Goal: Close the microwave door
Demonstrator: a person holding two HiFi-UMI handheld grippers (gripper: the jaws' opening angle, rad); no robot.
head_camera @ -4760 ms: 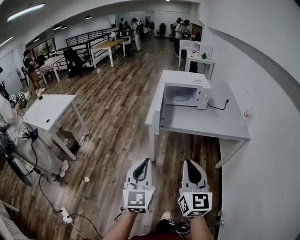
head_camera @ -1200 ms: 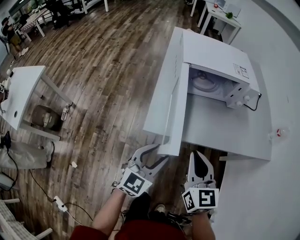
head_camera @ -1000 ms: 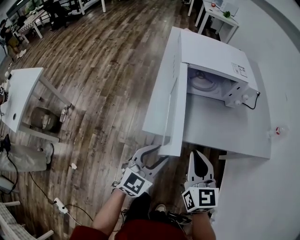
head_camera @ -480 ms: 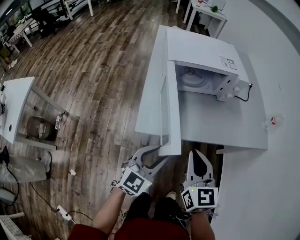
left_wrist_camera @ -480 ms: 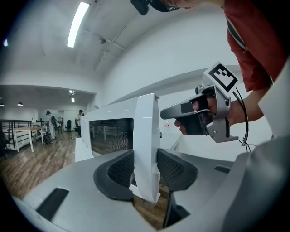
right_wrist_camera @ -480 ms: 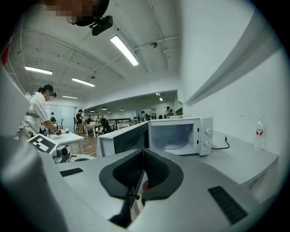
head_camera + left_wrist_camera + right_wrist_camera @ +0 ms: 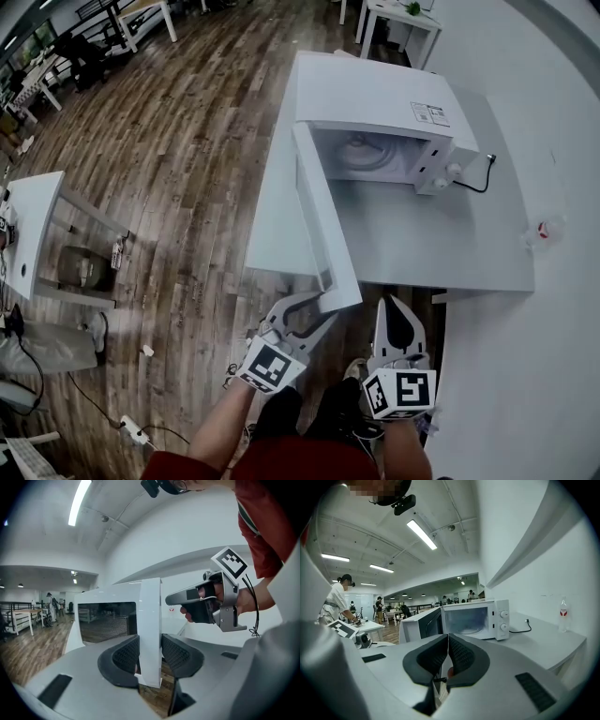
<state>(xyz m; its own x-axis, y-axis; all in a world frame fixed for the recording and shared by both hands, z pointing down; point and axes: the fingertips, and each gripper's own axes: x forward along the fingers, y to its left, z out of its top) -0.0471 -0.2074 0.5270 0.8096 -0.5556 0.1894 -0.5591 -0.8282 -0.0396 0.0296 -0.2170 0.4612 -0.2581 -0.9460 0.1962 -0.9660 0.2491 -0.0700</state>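
At the near edge of the counter (image 7: 441, 244), the left gripper (image 7: 323, 307), fingers (image 7: 124, 656) just closing, clasps the open microwave door (image 7: 323, 234) by its free edge; best swung gently along its hinge arc toward the microwave (image 7: 370, 94), while the right gripper (image 7: 396, 314) idles, fingers pressed together, empty.

Microwave door (image 7: 323, 225) – smooth glossy wht plastic; table (image 7: 441, 244) – matt wht; floor (image 7: 187, 141) – worn wood planks.

White microwave door (image 7: 322, 230), white table (image 7: 450, 248), brown wood-grain floor (image 7: 187, 141).
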